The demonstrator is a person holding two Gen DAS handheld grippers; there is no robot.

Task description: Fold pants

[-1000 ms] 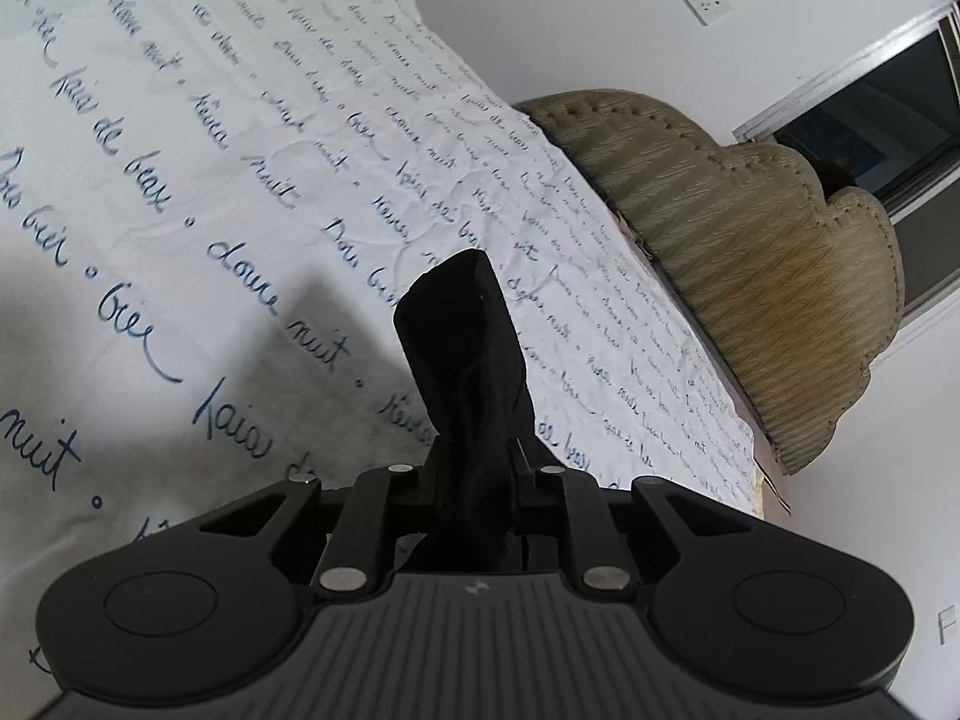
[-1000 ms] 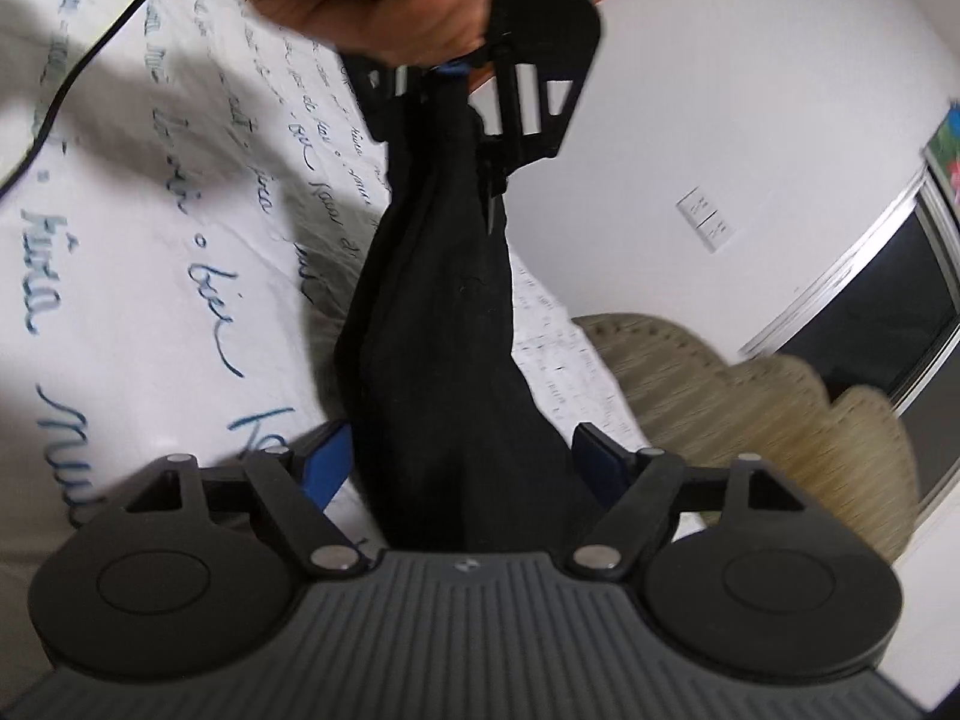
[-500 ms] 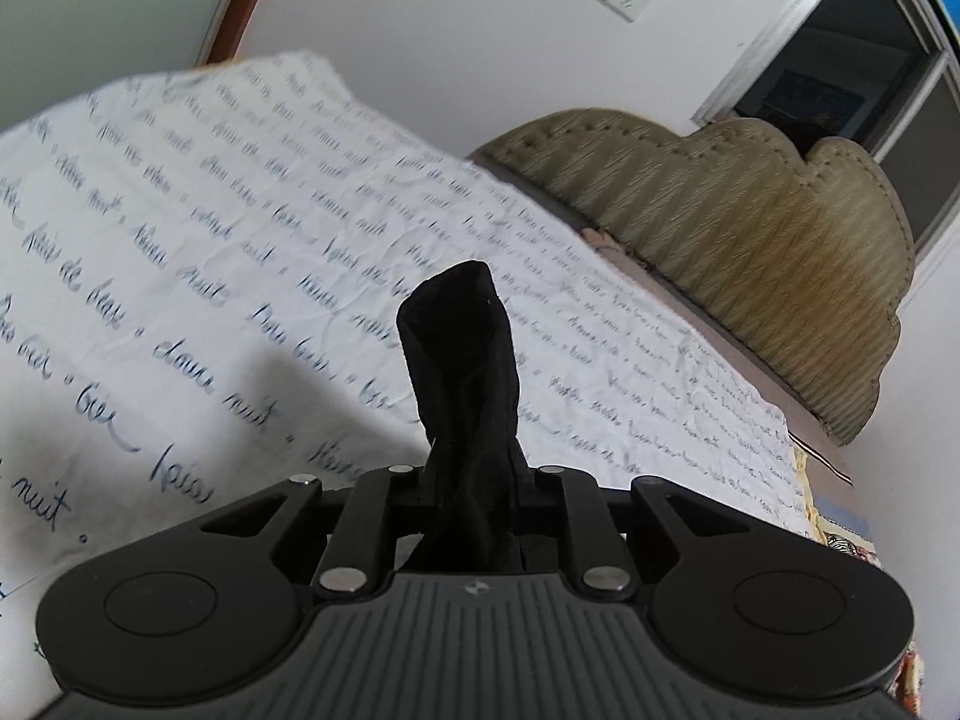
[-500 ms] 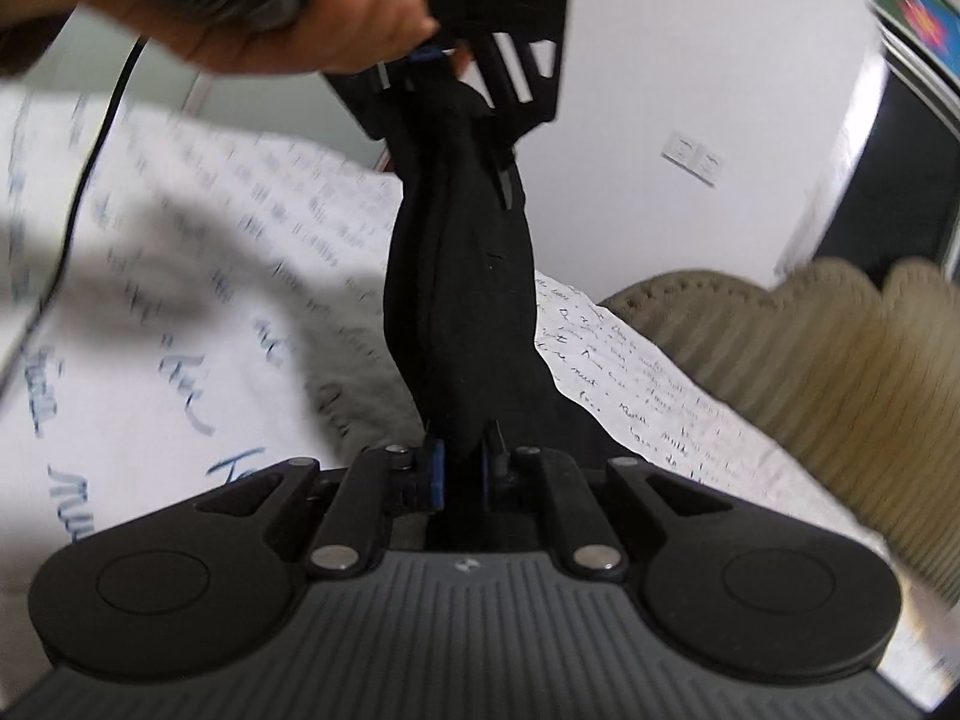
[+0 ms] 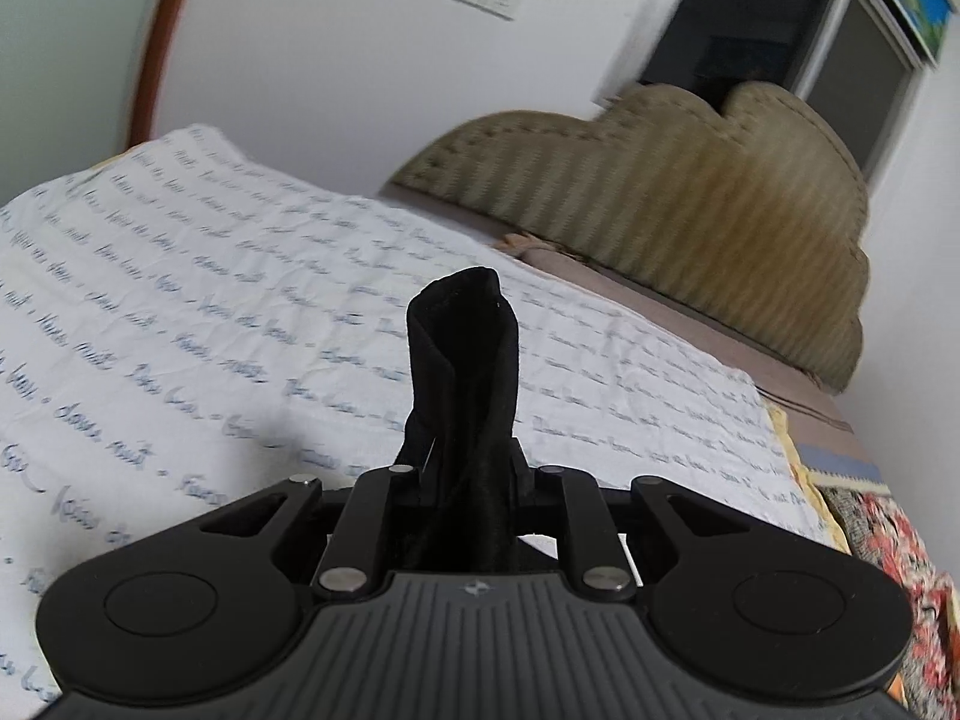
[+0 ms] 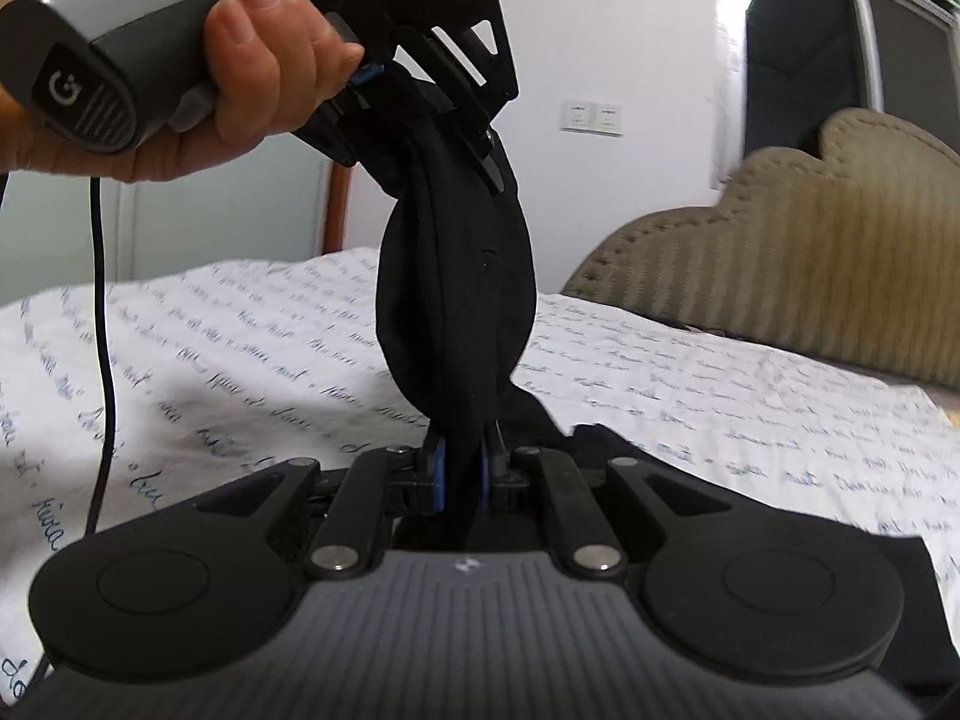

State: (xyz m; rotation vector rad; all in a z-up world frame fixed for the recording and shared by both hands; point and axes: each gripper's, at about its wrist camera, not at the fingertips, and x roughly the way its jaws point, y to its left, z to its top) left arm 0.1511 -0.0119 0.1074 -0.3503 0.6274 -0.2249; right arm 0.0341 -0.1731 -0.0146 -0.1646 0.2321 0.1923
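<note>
The black pants (image 6: 456, 300) hang bunched between both grippers, above the bed. My right gripper (image 6: 462, 474) is shut on the lower part of the bunch, its blue pads pressing the cloth. My left gripper (image 6: 432, 126), held in a hand, is shut on the upper end. In the left wrist view the left gripper (image 5: 465, 474) pinches a rolled end of the pants (image 5: 465, 360) that sticks up past the fingers. More black cloth (image 6: 780, 528) lies on the sheet at the right.
The bed has a white sheet with blue handwriting print (image 5: 180, 300), also in the right wrist view (image 6: 240, 348). A tan padded headboard (image 5: 720, 192) stands behind, against a white wall. A patterned blanket (image 5: 870, 528) lies at the right edge. A black cable (image 6: 99, 300) hangs from the left gripper.
My right gripper has closed on the pants; it was open a second ago. Both grippers have tilted up, so more wall and headboard show.
</note>
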